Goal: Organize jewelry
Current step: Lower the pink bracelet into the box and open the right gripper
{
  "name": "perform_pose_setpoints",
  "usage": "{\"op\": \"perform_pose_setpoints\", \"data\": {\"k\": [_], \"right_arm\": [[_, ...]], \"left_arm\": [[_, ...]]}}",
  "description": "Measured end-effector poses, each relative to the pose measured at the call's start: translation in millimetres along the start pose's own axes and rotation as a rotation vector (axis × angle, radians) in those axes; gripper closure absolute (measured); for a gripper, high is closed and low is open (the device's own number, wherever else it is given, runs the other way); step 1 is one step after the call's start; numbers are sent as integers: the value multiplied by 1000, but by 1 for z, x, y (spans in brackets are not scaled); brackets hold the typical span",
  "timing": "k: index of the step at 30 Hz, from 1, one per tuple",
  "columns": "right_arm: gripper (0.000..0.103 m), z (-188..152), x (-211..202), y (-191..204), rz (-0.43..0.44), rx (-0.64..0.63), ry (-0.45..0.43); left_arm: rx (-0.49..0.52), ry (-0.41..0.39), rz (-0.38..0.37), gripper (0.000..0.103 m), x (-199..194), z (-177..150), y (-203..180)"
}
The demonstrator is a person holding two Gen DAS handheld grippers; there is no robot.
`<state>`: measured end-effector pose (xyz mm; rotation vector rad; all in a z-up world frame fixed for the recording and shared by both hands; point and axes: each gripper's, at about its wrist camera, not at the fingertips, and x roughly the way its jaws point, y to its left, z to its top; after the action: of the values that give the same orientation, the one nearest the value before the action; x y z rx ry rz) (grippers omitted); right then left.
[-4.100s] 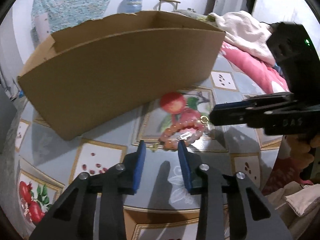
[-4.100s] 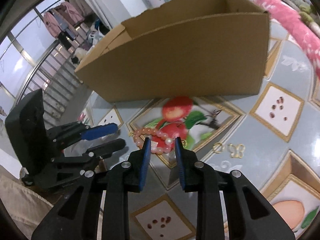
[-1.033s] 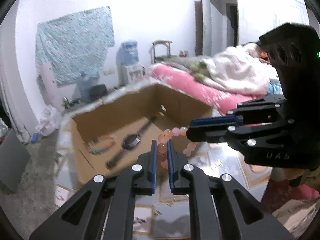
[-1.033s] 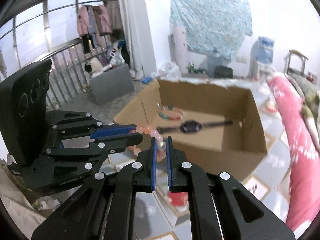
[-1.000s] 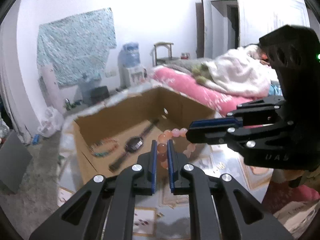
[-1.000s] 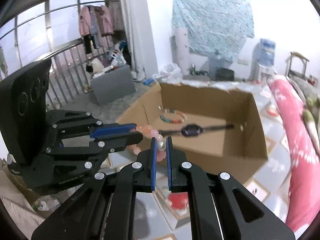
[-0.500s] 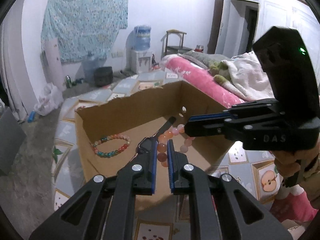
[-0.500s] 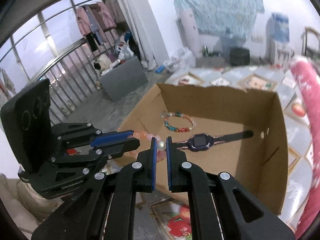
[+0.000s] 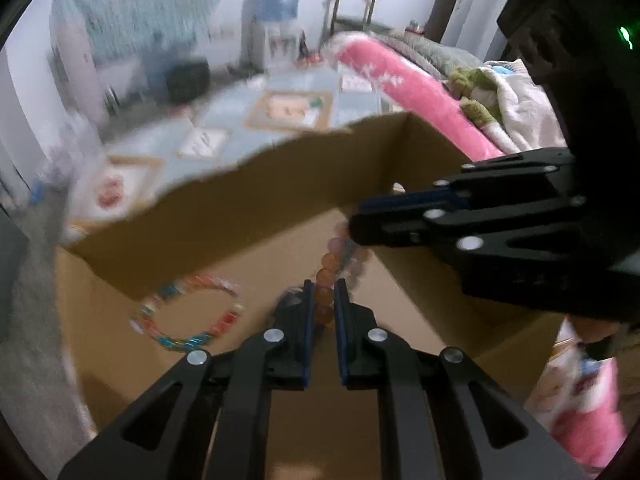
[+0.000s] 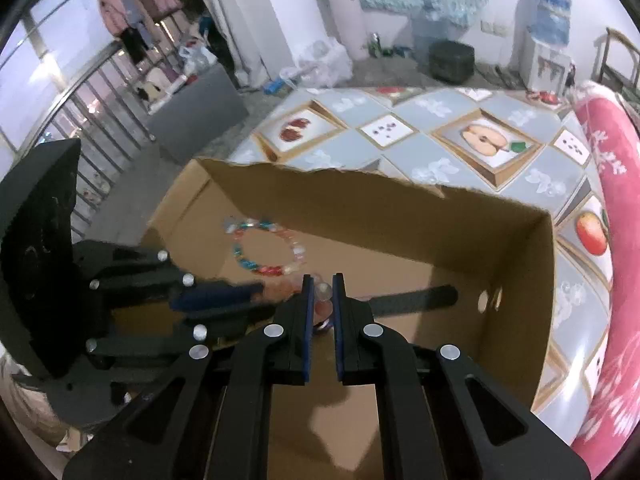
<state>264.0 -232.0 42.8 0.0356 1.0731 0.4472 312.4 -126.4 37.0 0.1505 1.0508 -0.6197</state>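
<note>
Both grippers carry a pink bead bracelet over the cardboard box.

The left gripper (image 9: 321, 300) and right gripper (image 10: 320, 294) each pinch the peach-pink bead bracelet (image 9: 329, 276) between narrow fingers, above the cardboard box (image 10: 520, 280) holding a multicoloured bead bracelet (image 10: 266, 246).

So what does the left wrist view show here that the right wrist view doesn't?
Only the left wrist view shows the pink bead strand plainly, running from the left gripper up to the right gripper, both shut on it.

Only the right wrist view shows the dark watch strap on the box floor and the holes in the end wall.

Both show the cardboard box and the multicoloured bracelet in it.
</note>
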Motion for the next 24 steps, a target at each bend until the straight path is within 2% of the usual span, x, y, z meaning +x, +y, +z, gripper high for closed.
{"op": "perform_pose_setpoints", "data": {"k": [2, 7, 12, 18, 24], "right_arm": [[96, 5, 10, -4, -3, 5, 40], [96, 11, 21, -11, -28, 2, 78], [96, 10, 25, -18, -60, -21, 133], [96, 0, 26, -17, -110, -117, 224], [93, -8, 21, -21, -155, -144, 249]], "left_arm": [[0, 32, 34, 94, 6, 10, 3], [-21, 68, 17, 94, 16, 25, 10], [-74, 119, -71, 94, 33, 28, 13], [-82, 203, -175, 93, 48, 24, 0], [-84, 257, -213, 93, 56, 21, -9]]}}
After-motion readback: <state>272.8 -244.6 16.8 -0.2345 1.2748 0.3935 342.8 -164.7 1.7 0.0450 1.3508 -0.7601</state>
